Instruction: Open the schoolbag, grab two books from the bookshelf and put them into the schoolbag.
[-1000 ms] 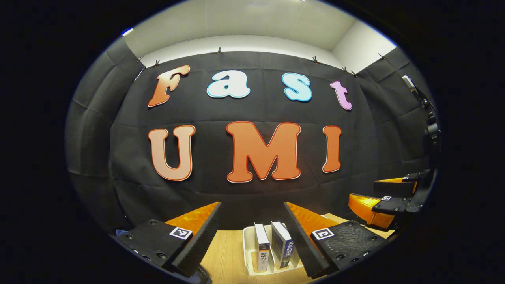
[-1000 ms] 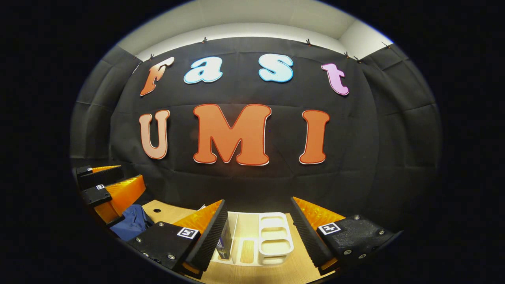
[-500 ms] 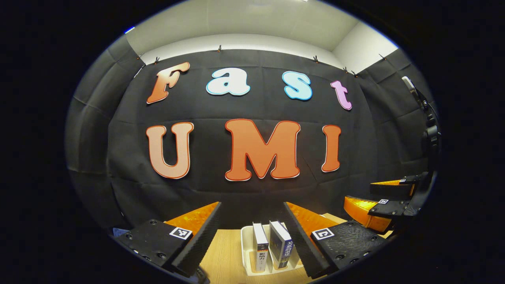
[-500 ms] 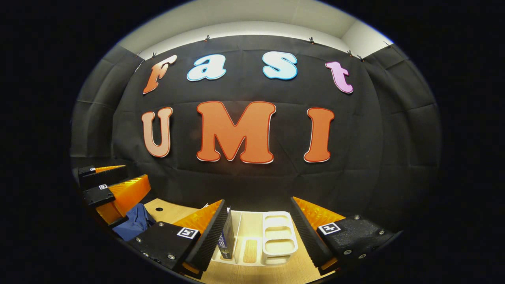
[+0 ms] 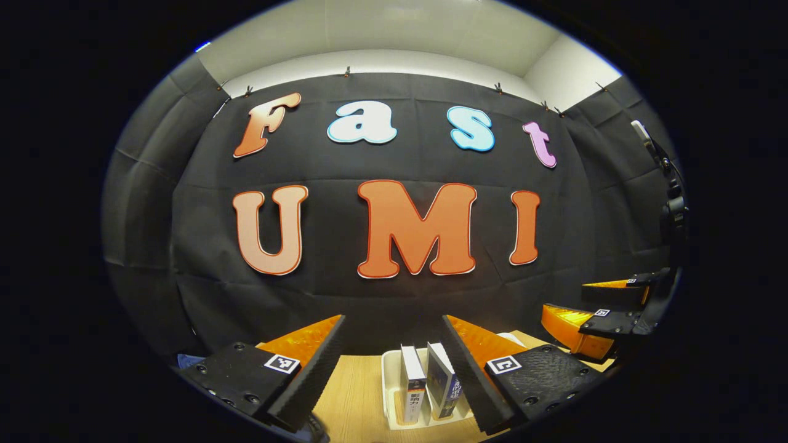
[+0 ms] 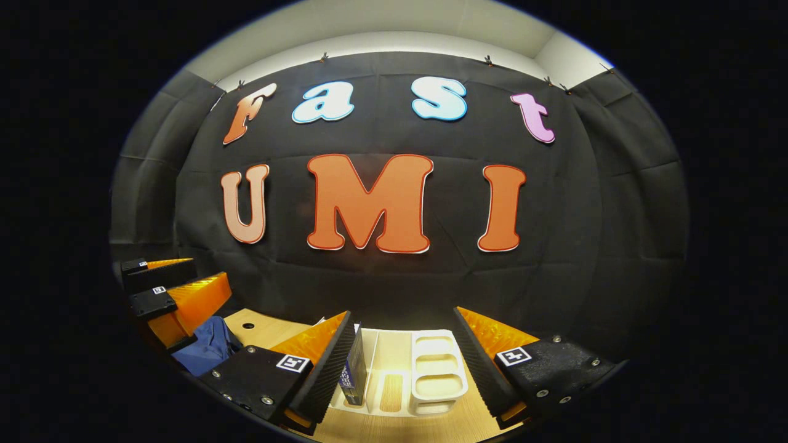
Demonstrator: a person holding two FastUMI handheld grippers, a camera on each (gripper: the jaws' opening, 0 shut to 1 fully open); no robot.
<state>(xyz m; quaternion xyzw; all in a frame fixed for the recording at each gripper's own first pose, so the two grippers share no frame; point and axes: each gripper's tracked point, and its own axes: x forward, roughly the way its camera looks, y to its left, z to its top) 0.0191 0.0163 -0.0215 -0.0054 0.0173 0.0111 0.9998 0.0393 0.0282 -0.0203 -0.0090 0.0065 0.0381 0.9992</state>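
Books (image 5: 425, 384) below open left gripper (image 5: 394, 326).

Pale wood-grain table (image 5: 354, 394), smooth white plastic bookshelf (image 6: 434, 369), glossy paper-covered books (image 5: 414, 384), soft blue cloth schoolbag (image 6: 209, 347), matt creased black cloth wall (image 5: 203, 295)

left tool (image 5: 394, 332): bottom centre of left gripper view, fingers spread wide, nothing between them, level and pointing forward | right tool (image 6: 403, 326): bottom centre of right gripper view, fingers equally wide apart, gripping nothing | right tool also at lower right of left gripper view | left tool at lower left of right gripper view
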